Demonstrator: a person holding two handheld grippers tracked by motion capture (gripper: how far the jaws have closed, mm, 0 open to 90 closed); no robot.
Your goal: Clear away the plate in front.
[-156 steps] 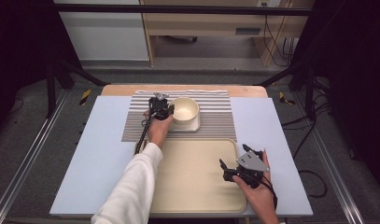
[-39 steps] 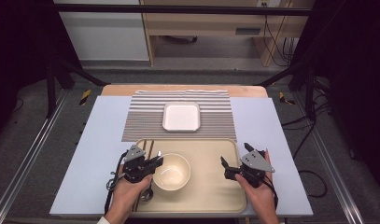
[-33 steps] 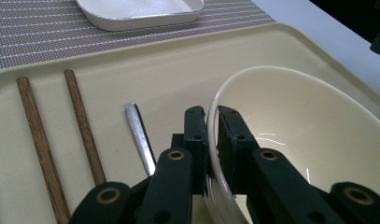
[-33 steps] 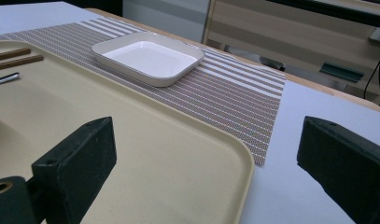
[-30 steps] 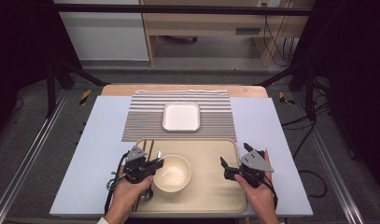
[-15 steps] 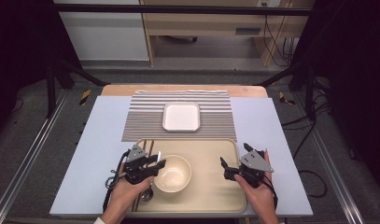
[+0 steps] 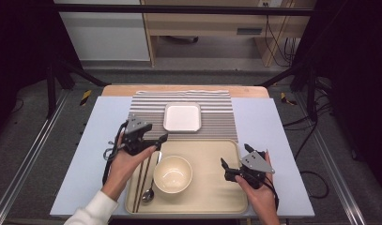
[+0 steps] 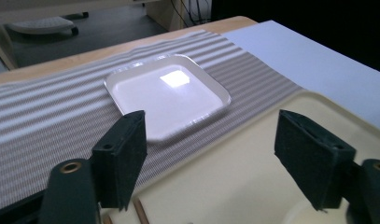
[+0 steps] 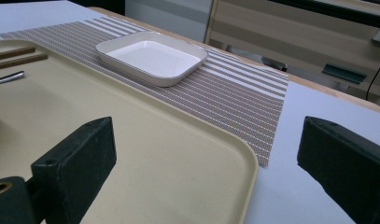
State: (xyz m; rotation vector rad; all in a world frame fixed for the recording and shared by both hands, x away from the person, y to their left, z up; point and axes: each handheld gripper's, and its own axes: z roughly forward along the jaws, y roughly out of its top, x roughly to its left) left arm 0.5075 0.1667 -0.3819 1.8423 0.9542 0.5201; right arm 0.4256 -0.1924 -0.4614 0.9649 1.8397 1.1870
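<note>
Cream bowl sits low-centre on the tray, released. My left gripper, jaws just spread and empty, faces the white dish; I'd fetch it next. Right gripper gapes idle, lower right.

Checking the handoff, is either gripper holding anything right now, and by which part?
Nothing is held. The left gripper, jaws just opened, is off the bowl; the right gripper is open over the tray.
</note>
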